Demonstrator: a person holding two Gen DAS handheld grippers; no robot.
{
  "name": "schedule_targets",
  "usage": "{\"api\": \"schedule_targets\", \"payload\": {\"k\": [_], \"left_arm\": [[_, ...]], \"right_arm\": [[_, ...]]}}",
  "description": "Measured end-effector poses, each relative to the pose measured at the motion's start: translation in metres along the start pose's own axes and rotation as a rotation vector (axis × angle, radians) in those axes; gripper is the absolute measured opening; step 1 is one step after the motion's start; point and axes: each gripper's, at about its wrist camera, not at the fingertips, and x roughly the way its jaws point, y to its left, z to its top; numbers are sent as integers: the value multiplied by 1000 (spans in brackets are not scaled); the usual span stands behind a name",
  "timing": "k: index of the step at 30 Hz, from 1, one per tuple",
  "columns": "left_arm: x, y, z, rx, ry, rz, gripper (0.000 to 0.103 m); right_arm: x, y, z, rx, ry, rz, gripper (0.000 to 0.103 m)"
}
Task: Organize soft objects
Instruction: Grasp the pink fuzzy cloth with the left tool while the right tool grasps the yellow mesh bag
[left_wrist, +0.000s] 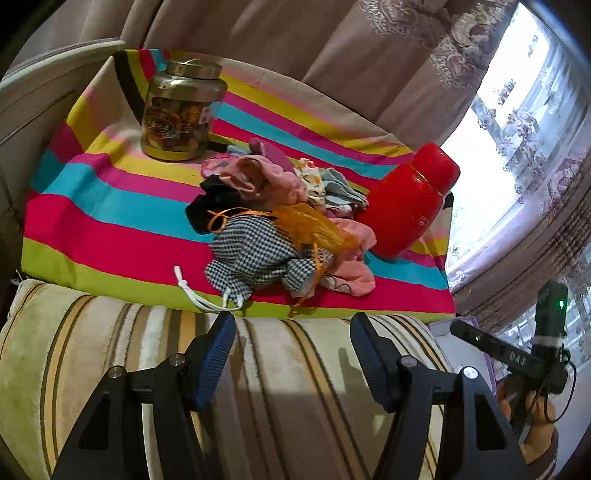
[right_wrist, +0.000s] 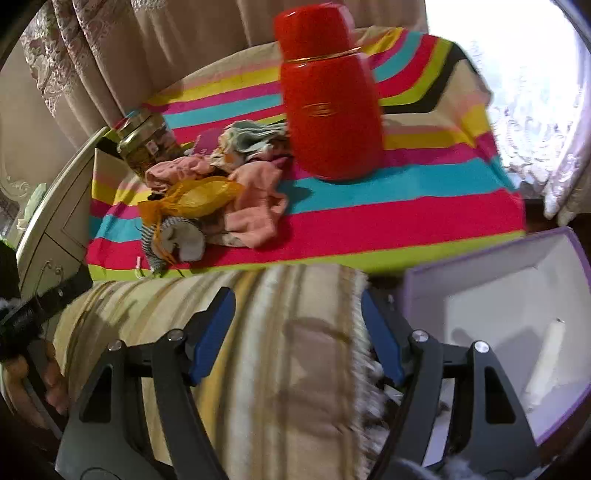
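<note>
A heap of small soft cloth items (left_wrist: 280, 218) lies on a bright striped cloth (left_wrist: 110, 221): pink pieces, a black one, a houndstooth pouch (left_wrist: 258, 254) and an orange mesh bag (left_wrist: 314, 225). The heap also shows in the right wrist view (right_wrist: 221, 199). My left gripper (left_wrist: 291, 332) is open and empty, above a striped beige cushion (left_wrist: 110, 362), short of the heap. My right gripper (right_wrist: 297, 306) is open and empty over the same cushion (right_wrist: 288, 354), beside an open purple-edged white box (right_wrist: 517, 295).
A red flask (left_wrist: 406, 199) stands right of the heap, also seen in the right wrist view (right_wrist: 328, 103). A glass jar with a gold lid (left_wrist: 181, 110) stands behind the heap. Curtains (left_wrist: 295, 44) and a window back the table. White furniture (right_wrist: 48, 221) sits at left.
</note>
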Motion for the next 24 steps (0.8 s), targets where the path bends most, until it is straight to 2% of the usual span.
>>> {"api": "schedule_targets", "payload": {"k": [6, 12, 24], "left_arm": [[4, 8, -1, -26, 12, -26, 65], [4, 9, 4, -11, 4, -18, 65], [24, 23, 23, -5, 35, 11, 65]], "right_arm": [[31, 29, 31, 12, 46, 64, 74], [77, 53, 53, 96, 119, 171, 74], [143, 76, 81, 229, 176, 253, 74]]}}
